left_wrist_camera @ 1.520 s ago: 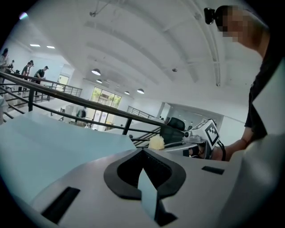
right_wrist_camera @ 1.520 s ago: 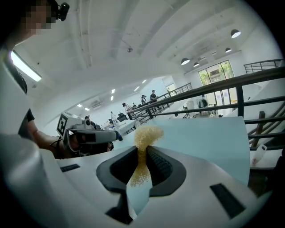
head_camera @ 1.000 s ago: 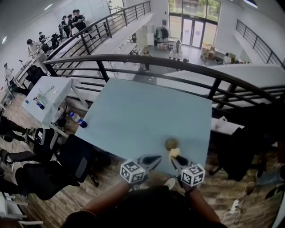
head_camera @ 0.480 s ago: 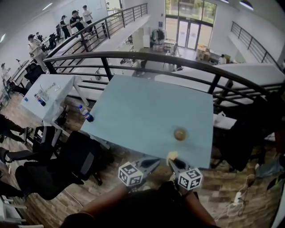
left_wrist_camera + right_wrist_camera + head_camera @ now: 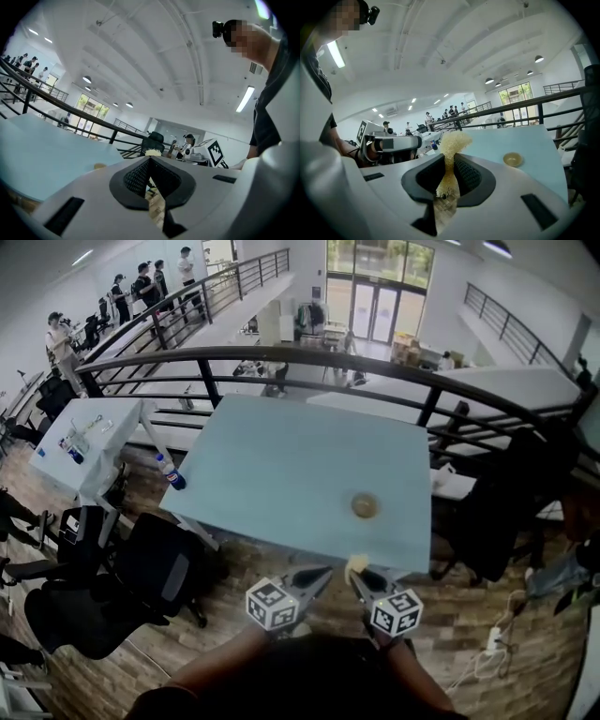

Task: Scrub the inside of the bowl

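The left gripper (image 5: 151, 161) has its fingers pressed together, empty. The right gripper (image 5: 449, 176) has its fingers clamped on a pale yellow, porous sponge (image 5: 452, 140) that flares out above them. The small, round, amber bowl (image 5: 365, 506) sits on the smooth pale-blue surface (image 5: 281, 465), at twelve o'clock from the right gripper and apart from it.

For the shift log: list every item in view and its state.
bowl: upright on the table, nothing touching it.
sponge: clamped in the right gripper, sticking out past its jaws.
left gripper: shut, empty, short of the table.
right gripper: shut on the sponge.
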